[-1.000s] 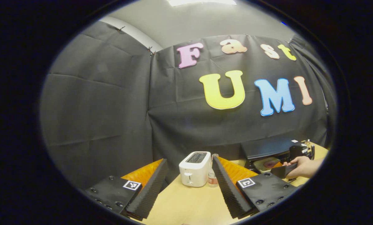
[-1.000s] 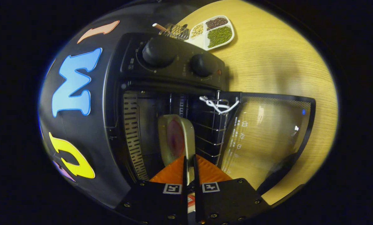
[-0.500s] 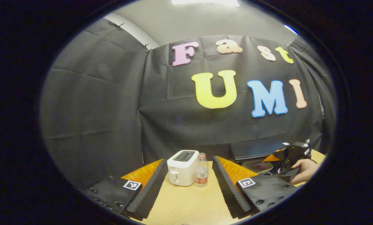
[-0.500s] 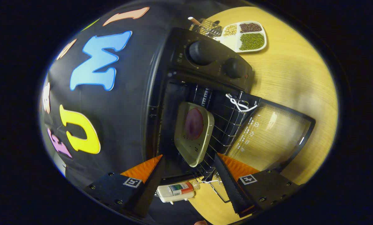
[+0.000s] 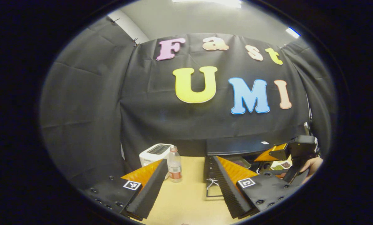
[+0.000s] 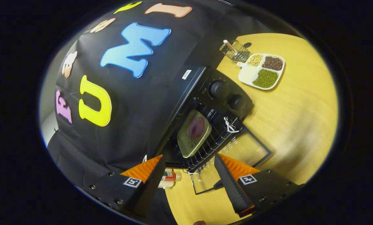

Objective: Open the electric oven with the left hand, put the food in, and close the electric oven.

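Now the food sits on its tray (image 6: pixel 194 133) inside the oven (image 6: pixel 205 103), on the wire rack, with the glass door (image 6: pixel 233 162) dropped flat toward the table. The right gripper (image 6: pixel 188 175) hovers wide and empty above it; the left gripper (image 5: pixel 188 184) is wide too, holding nothing. Closing comes next, I'd say: catch the door's far edge from below and swing it up squarely. The tray's long axis runs back into the cavity.

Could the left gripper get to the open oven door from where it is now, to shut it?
Probably yes. The left gripper is open and holds nothing, and the oven door hangs open just ahead of it, to its right, over bare table.
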